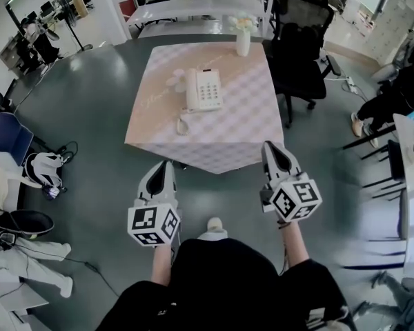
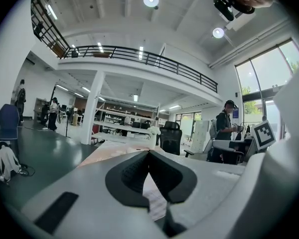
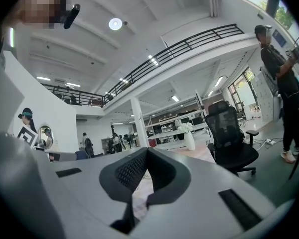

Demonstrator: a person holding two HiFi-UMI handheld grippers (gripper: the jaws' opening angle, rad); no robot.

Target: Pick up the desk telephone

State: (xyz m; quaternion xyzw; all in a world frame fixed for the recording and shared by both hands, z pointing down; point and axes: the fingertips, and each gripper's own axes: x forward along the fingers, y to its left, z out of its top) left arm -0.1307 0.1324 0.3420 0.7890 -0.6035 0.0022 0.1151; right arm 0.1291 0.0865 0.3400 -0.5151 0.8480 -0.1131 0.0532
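the desk telephone [image 1: 202,89] is a cream-white set, seen from above in the head view. it lies flat on the bench [image 1: 241,136], on a pale checked cloth [image 1: 248,81], roughly at the middle of the top and a little toward its left side. its long side runs from the near edge toward the far one. the handset [image 1: 192,88] rests in its cradle along the set's left side — the keypad [image 1: 209,88], rows of small dark-marked buttons, fills the right. a coiled cord [image 1: 183,124] of the same pale colour curls out from the near left corner and loops on the cloth just in front of the set, short of the bench's near edge.
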